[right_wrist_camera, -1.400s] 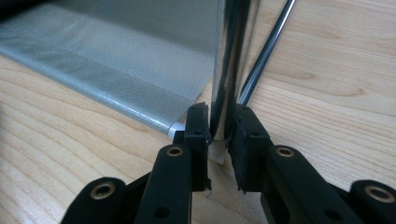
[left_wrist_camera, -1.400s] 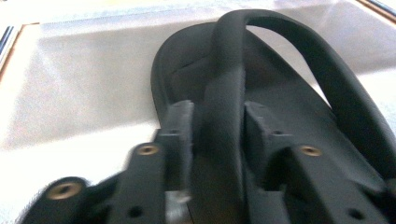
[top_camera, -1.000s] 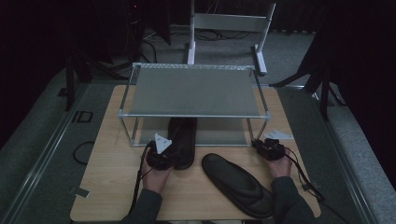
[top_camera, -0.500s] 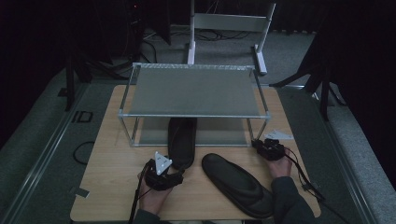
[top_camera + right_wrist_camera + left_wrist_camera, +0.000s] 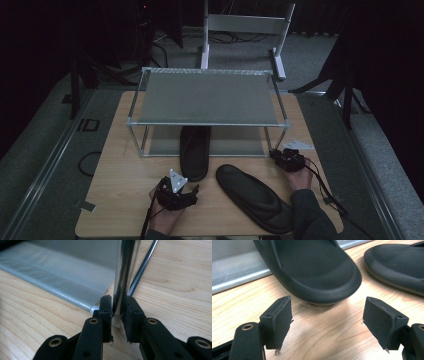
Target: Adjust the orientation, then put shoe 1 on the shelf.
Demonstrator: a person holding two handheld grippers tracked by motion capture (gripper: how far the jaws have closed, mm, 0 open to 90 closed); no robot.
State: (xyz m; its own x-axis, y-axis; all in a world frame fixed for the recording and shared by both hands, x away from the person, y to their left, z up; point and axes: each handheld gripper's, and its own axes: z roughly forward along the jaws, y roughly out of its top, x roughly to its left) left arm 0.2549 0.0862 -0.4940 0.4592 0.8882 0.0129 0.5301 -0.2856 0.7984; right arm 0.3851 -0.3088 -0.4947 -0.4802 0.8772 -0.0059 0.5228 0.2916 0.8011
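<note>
Two black sandals are on the table: one [image 5: 194,150] lies half under the rack's lower shelf, the other [image 5: 255,197] near and right. My left gripper [image 5: 327,322] (jaws just opened wide, nothing between them) sits just near the first sandal's heel. My right gripper [image 5: 117,307] clamps the rack's near right leg [image 5: 123,275].

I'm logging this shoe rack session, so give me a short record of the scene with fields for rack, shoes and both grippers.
rack: two-shelf metal rack at the back of the wooden table
sandal on rack: black sandal, toe on the lower shelf, heel sticking out
sandal on table: second black sandal, lying slanted in front of the rack
left gripper: open, nothing between its jaws, just behind the first sandal's heel
right gripper: shut on the rack leg
</note>
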